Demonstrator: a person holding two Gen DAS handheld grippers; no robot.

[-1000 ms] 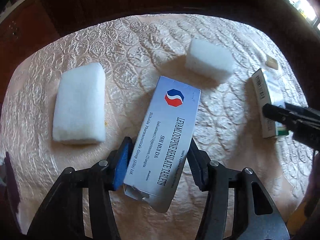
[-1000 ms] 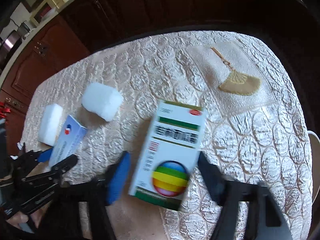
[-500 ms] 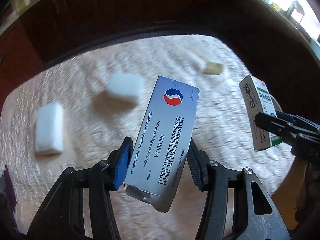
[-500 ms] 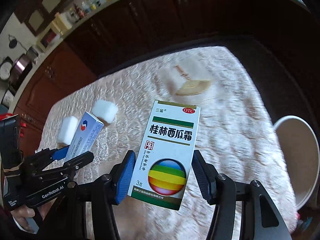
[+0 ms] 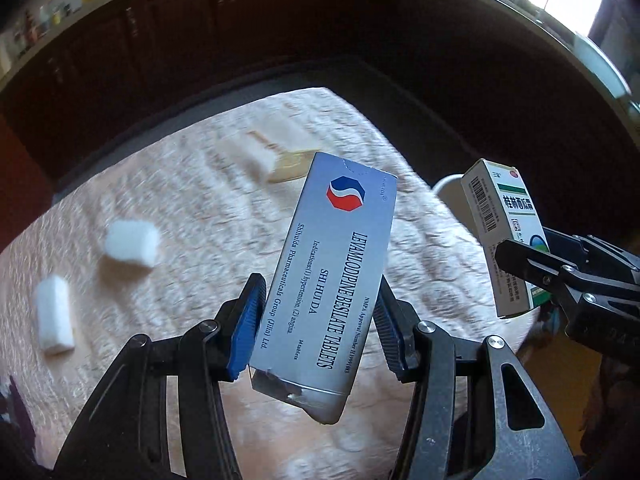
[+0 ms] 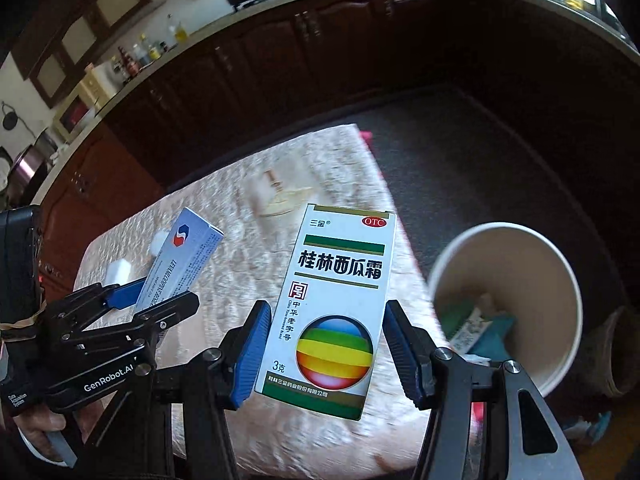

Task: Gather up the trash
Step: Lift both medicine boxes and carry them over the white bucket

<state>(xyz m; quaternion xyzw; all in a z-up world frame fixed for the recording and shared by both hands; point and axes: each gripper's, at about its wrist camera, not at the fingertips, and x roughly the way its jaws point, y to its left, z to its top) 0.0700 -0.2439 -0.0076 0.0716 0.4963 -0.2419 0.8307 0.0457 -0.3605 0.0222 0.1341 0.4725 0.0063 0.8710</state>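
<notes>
The table (image 5: 168, 216), under a cream quilted cloth, fills most of the view, with dark cabinets (image 6: 360, 40) running behind it. Off its right edge stands a white bin (image 6: 560, 280), mouth open, a few wrappers lying in the bottom. Above the table, the left gripper (image 5: 316, 320) is closed on a silver tablet box (image 5: 332, 280), pads pressed to its long sides, the box standing nearly upright and tilted a little to the right, clear of the cloth. Beside it, the right gripper (image 6: 326, 344) is clamped the same way on a white box (image 6: 336, 300) with a rainbow ball printed on it, held in the air near the bin. Two foam blocks (image 5: 130, 242) lie on the cloth at the left, near each other but apart. A small tan fan (image 6: 286, 200) lies at the far end, blurred.
</notes>
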